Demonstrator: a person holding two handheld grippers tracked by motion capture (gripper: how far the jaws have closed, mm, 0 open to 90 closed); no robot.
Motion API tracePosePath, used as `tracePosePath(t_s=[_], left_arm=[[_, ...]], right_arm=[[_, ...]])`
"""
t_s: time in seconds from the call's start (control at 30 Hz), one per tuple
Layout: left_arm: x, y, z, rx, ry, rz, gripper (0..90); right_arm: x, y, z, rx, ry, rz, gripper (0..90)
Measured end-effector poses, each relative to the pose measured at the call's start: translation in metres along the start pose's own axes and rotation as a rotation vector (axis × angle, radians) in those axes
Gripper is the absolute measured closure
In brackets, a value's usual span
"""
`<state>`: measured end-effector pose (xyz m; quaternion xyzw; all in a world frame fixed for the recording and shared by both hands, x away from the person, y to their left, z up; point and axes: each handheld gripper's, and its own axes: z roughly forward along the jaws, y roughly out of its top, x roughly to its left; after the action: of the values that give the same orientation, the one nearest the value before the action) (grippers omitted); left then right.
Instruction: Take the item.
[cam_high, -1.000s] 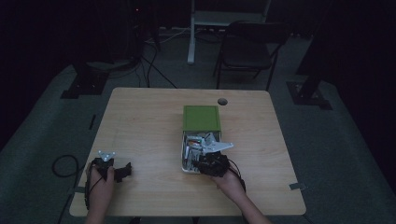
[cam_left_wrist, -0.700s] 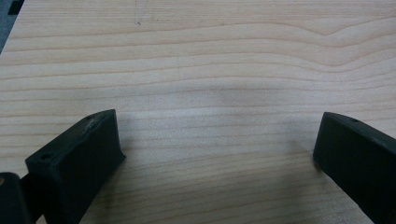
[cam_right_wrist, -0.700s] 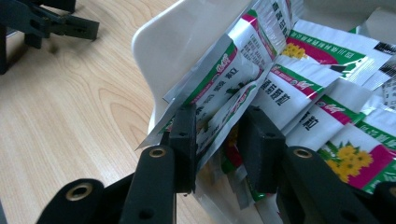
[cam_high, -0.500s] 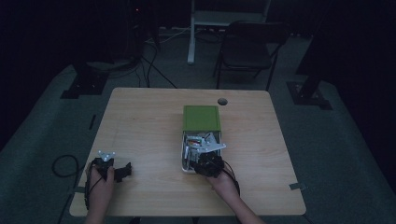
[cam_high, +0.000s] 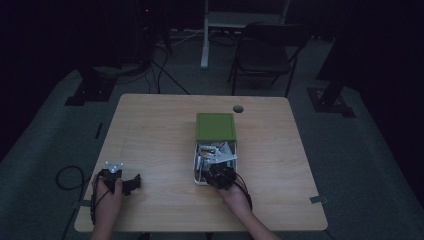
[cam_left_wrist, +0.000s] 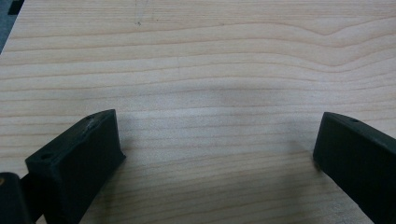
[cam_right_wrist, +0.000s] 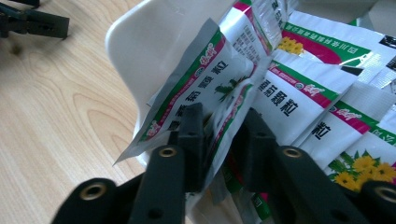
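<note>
Right claw (cam_right_wrist: 219, 135) is pinching one sachet (cam_right_wrist: 205, 88), jaws closed on its lower edge; the foil is buckling between them. Sachet is white with a green and pink band and printed characters, tilting up and leaning against the inside wall of the white box (cam_right_wrist: 140, 42). More sachets (cam_right_wrist: 322, 93) of the same print are lying overlapped in the box just behind and to the side of the held one, some showing yellow flowers.

In the high view the right claw (cam_high: 220, 175) is sitting at the near end of the white box (cam_high: 196, 167), the person's right hand (cam_high: 235, 195) coming in from the bench's near edge. The box is lying a little right of the bench's middle, with a green lid (cam_high: 215, 126) touching its far end. Contents there are reading as a pale jumble; single packets are too small to tell.

Left claw (cam_left_wrist: 215, 154) is resting low over bare wood of the bench (cam_left_wrist: 210, 60), jaws standing wide apart with nothing between them. In the high view the left claw (cam_high: 131, 184) is sitting near the bench's near-left corner, well apart from the box, left hand (cam_high: 107, 192) wrapped round its body, grey three-cornered plate on top.

A small round hole (cam_high: 238, 108) is showing near the far edge of the bench (cam_high: 150, 140). A dark chair (cam_high: 265, 50) is standing on the floor beyond.
</note>
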<state>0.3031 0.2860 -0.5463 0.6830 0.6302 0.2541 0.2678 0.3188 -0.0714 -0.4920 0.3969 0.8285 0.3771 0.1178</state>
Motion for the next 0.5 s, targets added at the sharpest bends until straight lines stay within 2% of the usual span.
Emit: tracePosePath(t_s=[0.03,0.1,0.33,0.5], left_arm=[[0.000,0.000,0.000,0.000,0.000,0.000,1.1],[0.000,0.000,0.000,0.000,0.000,0.000,1.1],[0.000,0.000,0.000,0.000,0.000,0.000,1.1],[0.000,0.000,0.000,0.000,0.000,0.000,1.1]], right_arm=[[0.000,-0.001,0.000,-0.003,-0.003,0.011,81.3],[0.000,-0.002,0.000,-0.006,-0.008,0.013,83.2],[-0.002,0.000,-0.008,-0.019,-0.003,0.013,85.6],[-0.008,0.006,-0.021,-0.061,0.013,0.032,86.6]])
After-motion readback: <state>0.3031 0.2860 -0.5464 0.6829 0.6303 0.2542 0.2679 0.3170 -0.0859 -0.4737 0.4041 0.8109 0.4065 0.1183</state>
